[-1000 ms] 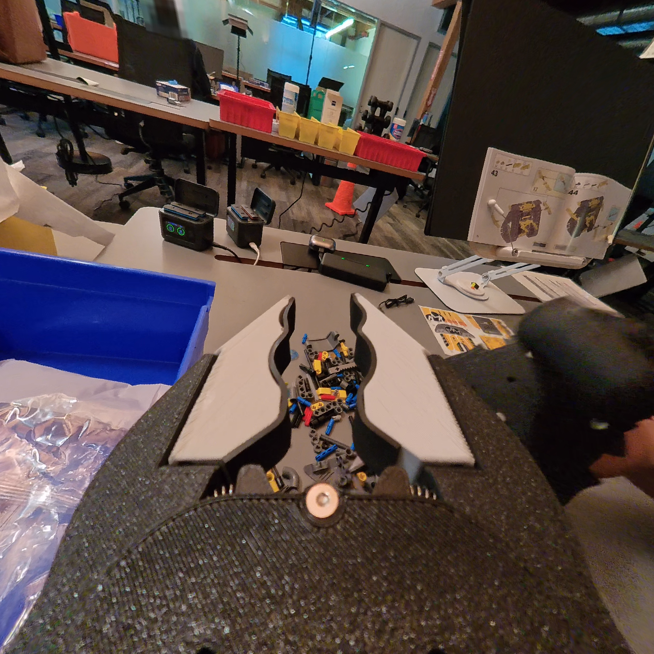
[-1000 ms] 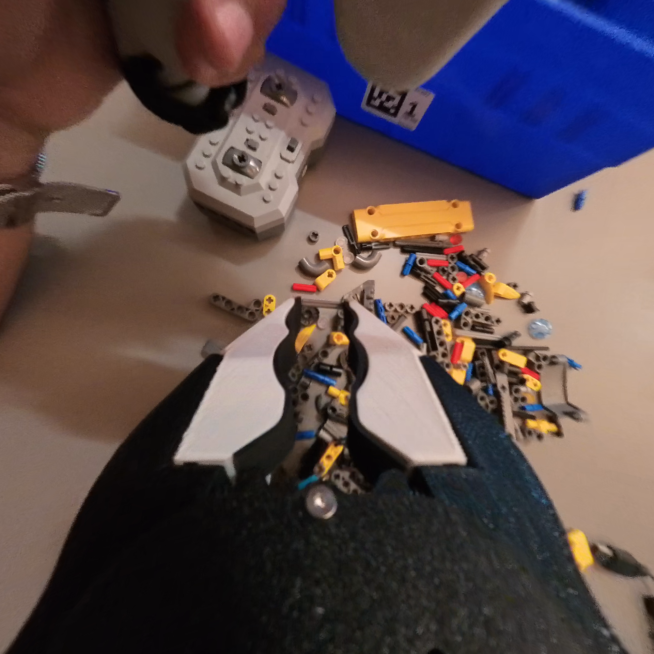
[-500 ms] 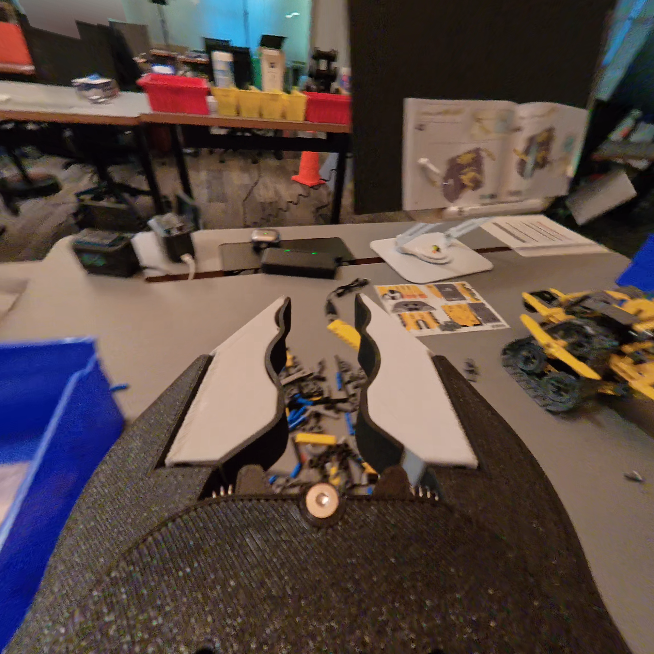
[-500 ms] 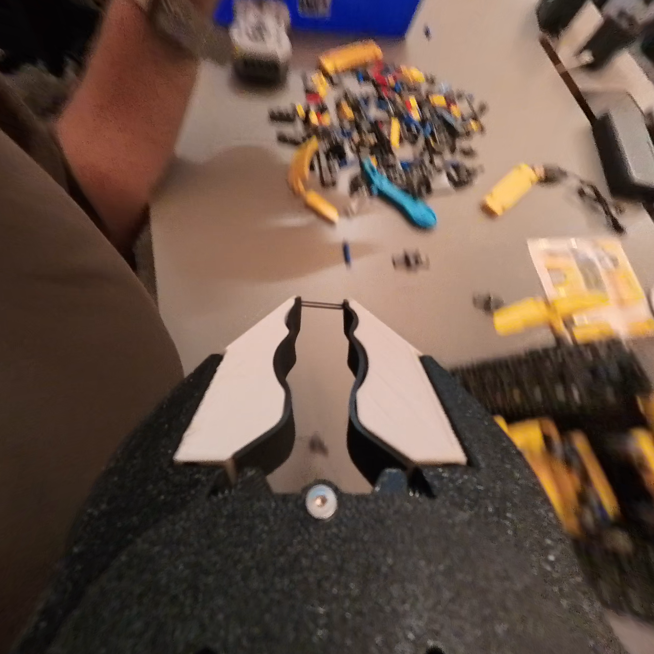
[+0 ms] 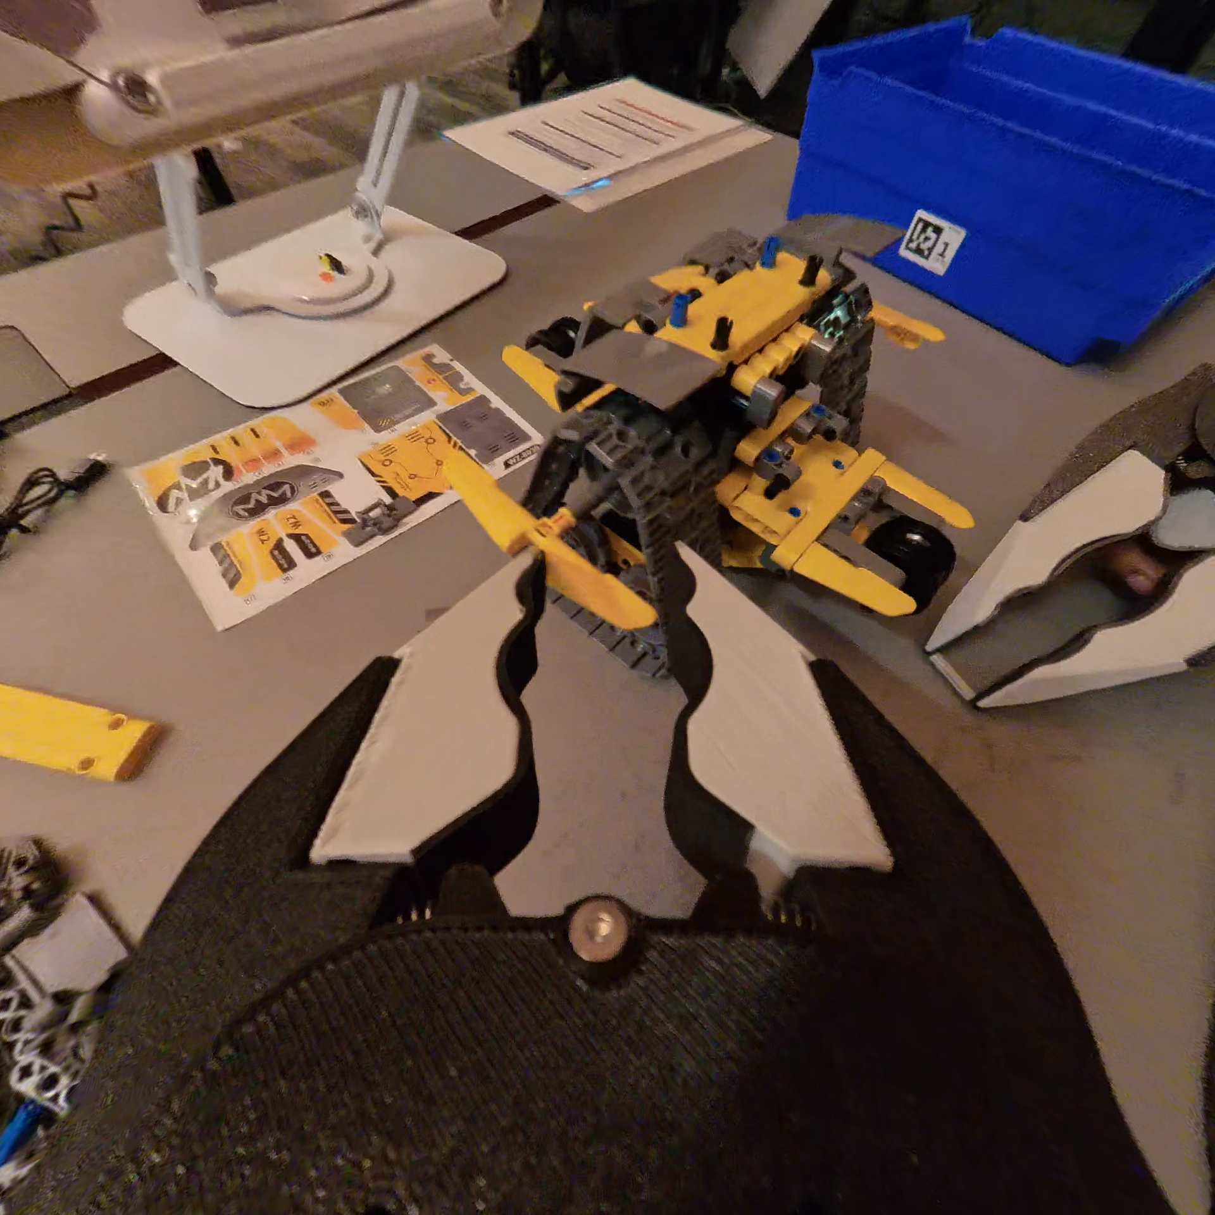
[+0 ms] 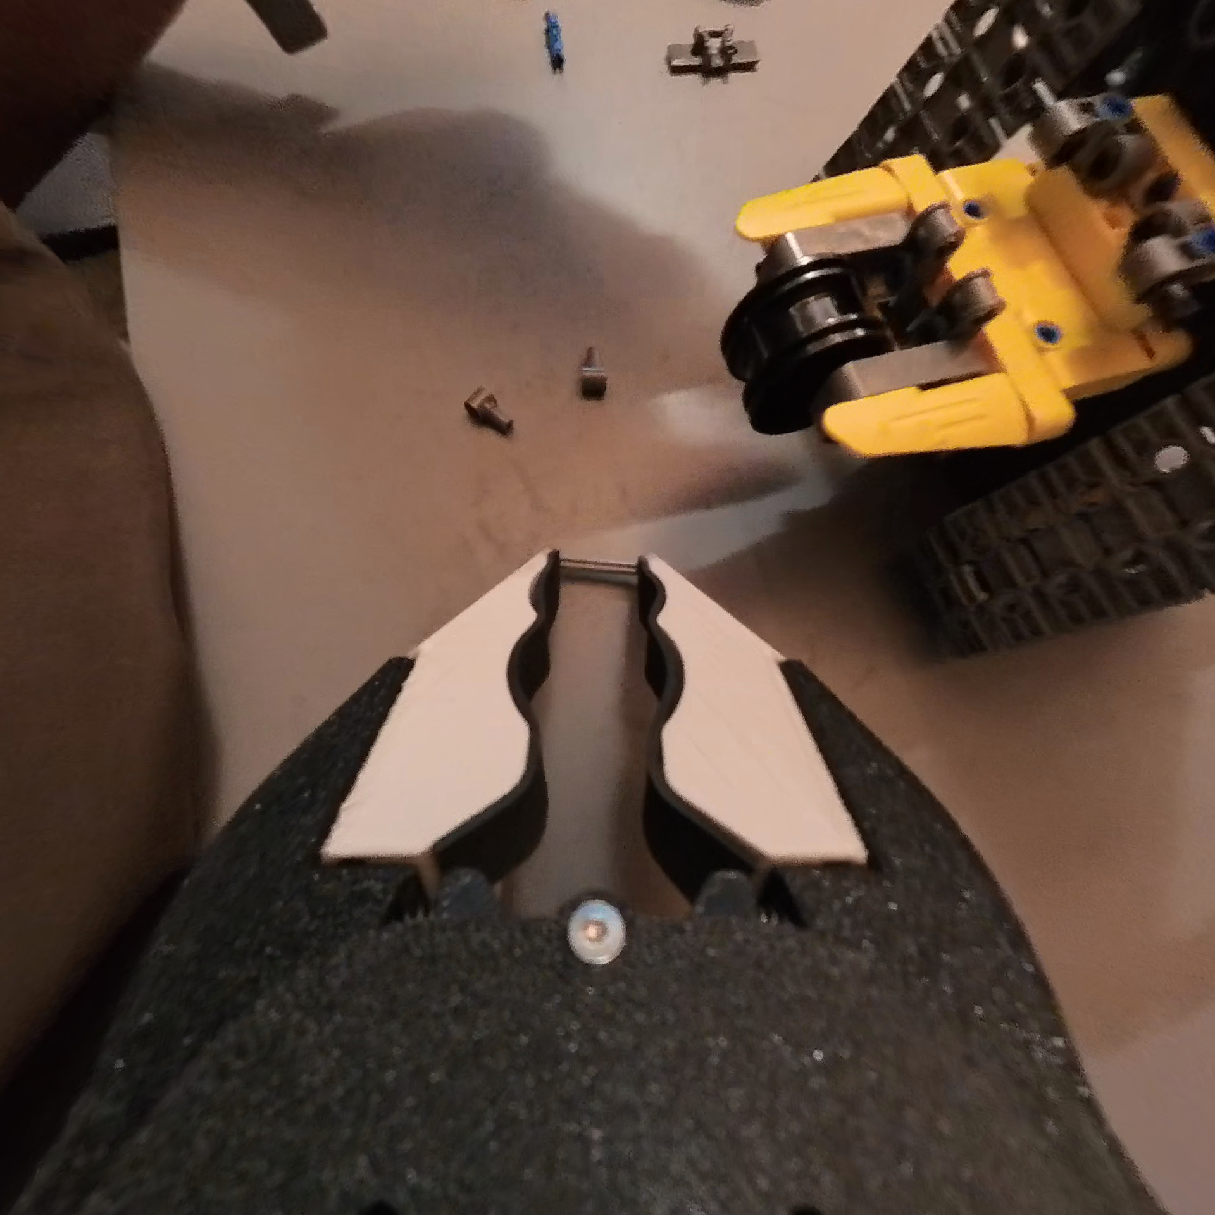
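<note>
Right gripper [image 6: 597,567] pinches thin rod [image 6: 597,563] by its ends beside toy vehicle [image 5: 723,421]; light, stiff, likely slippery. Left gripper [image 5: 608,559] spread, empty, touching vehicle's yellow blade [image 5: 546,532].

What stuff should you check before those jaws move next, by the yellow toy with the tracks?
1. Right gripper holds the thin rod: ok, the rod spans its tips.
2. Left gripper is free: ok, jaws open, nothing held.
3. Yellow tracked model sits on the table: ok.
4. Left jaws are clear of the model's yellow blade: cannot tell; the blade lies between the tips.
5. Small loose parts are apart from the right gripper: ok.
</note>
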`<state>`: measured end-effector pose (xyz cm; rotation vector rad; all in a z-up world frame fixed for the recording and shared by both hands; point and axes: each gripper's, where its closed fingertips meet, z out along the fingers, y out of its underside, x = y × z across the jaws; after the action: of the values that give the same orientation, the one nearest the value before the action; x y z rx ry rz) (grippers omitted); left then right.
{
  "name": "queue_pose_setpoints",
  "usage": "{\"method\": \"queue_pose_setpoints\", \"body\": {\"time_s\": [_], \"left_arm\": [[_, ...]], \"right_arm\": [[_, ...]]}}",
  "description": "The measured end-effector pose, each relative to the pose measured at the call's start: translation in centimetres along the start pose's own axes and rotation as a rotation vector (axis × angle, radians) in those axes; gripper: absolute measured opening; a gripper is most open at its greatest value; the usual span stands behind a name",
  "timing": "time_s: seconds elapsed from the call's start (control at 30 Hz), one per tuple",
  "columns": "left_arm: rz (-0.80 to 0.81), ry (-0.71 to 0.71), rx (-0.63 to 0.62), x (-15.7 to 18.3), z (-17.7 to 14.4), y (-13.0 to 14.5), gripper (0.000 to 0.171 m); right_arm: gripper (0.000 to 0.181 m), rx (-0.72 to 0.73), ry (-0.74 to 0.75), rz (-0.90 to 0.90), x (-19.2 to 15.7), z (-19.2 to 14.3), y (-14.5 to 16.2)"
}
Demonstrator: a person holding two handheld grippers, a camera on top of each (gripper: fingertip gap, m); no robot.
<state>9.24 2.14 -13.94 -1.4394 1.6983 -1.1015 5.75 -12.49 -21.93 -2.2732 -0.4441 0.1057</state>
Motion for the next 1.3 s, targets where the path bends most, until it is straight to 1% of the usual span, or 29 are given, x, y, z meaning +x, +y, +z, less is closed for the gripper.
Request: {"method": "queue_pose_setpoints", "body": {"time_s": [0.07, 0.13, 0.2, 0.27, 0.33, 0.43, 0.5, 0.57, 0.6, 0.63, 0.7, 0.83, 0.93, 1.07, 1.2, 1.3], "left_arm": [[0.019, -0.040, 0.038, -0.5, 0.1, -0.4, 0.032], [0.020, -0.075, 0.088, -1.4, -0.5, -1.4, 0.033], [0.007, -0.100, 0.162, -2.3, -1.6, -2.5, 0.034], [-0.026, -0.103, 0.223, -3.1, -2.4, -2.9, 0.036], [-0.055, -0.108, 0.253, -3.7, -2.9, -2.4, 0.037], [-0.081, -0.106, 0.216, -4.1, -2.9, -1.0, 0.041], [-0.057, -0.138, 0.189, -4.4, -3.0, -0.5, 0.041], [-0.028, -0.168, 0.177, -4.7, -2.9, -0.4, 0.041], [-0.019, -0.173, 0.167, -4.7, -2.7, -0.3, 0.041], [-0.013, -0.177, 0.156, -4.6, -2.6, -0.1, 0.042], [-0.008, -0.182, 0.142, -4.6, -2.4, 0.1, 0.042], [-0.010, -0.168, 0.142, -4.3, -2.0, 0.1, 0.042], [-0.023, -0.156, 0.147, -4.3, -1.8, 0.2, 0.042], [-0.038, -0.140, 0.151, -4.0, -1.7, 0.2, 0.044], [0.002, -0.172, 0.141, -4.0, -1.8, 0.1, 0.044], [0.016, -0.196, 0.110, -4.3, -1.4, 0.6, 0.044]], "right_arm": [[0.023, -0.013, -0.017, -0.021, -0.1, 0.2, 0.2], [0.024, 0.002, -0.009, -0.038, 0.1, 0.1, 0.0], [0.032, 0.020, -0.017, -0.033, 0.3, -0.2, -0.1], [0.033, 0.071, -0.036, -0.023, 0.9, -1.3, -0.8], [0.033, 0.169, -0.066, 0.001, 1.9, -3.1, -2.0], [0.028, 0.335, -0.115, 0.004, 3.5, -5.7, -3.4], [0.027, 0.384, -0.159, -0.006, 3.9, -6.0, -3.6], [0.025, 0.393, -0.219, -0.034, 3.5, -5.1, -3.6], [0.022, 0.367, -0.264, -0.037, 2.9, -4.5, -3.3], [0.024, 0.325, -0.311, -0.040, 2.4, -4.1, -2.9], [0.026, 0.284, -0.337, -0.046, 1.9, -3.9, -2.3], [0.025, 0.336, -0.279, -0.034, 2.6, -4.6, -2.6], [0.030, 0.310, -0.241, 0.012, 3.7, -4.7, -1.9], [0.030, 0.282, -0.150, 0.037, 5.7, -5.1, -0.7], [0.030, 0.243, -0.057, 0.064, 7.8, -5.2, 0.4], [0.030, 0.233, -0.017, 0.086, 8.7, -5.2, 0.7]]}}
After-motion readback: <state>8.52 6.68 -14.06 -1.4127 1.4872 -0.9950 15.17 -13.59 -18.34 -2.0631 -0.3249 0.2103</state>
